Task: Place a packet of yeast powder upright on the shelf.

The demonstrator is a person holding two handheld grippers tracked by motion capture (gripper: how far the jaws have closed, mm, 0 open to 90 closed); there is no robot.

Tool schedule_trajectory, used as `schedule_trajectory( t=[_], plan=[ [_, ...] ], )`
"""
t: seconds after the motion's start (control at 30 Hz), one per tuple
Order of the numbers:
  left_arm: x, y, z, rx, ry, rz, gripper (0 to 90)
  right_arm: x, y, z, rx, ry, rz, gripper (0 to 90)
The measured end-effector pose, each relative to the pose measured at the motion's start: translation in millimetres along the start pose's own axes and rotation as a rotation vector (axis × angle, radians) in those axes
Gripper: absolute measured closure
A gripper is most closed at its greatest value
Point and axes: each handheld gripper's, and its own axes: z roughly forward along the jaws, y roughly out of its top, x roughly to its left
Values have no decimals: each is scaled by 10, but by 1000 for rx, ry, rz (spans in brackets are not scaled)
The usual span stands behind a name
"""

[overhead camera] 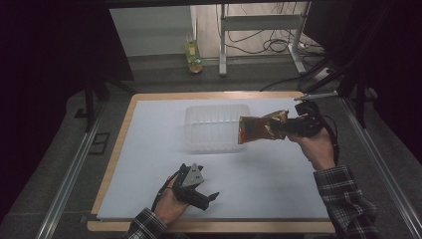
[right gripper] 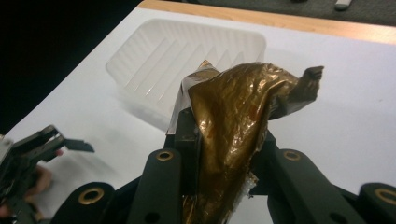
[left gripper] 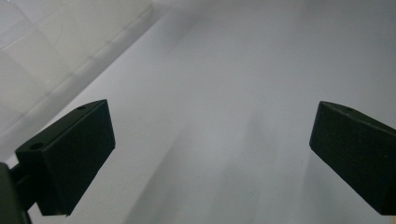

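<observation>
Right tongs (overhead camera: 287,127) clamped on gold foil bag (overhead camera: 261,127), left tongs (overhead camera: 209,198) wide open, empty.

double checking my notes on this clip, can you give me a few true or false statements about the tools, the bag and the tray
1. The right tool is shut on a crinkled gold snack bag. True.
2. The left tool holds the bag. False: its jaws stand wide apart with nothing between them, low over the white sheet.
3. The bag lies flat inside the clear plastic tray. False: it is held up at the tray's right edge.
4. The tray looks empty. True.
5. A bottle stands on the floor beyond the table. True.
</observation>
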Motion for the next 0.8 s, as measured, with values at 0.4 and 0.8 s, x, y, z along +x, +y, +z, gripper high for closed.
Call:
schedule_trajectory(
  t=[0.4,0.8],
  plan=[
    [2,2,-10,6,2,10,2,-51,218,153,13,-76,-23,721],
    [0,1,-12,8,0,11,5,-25,324,346,54,-137,-69,718]
  ],
)
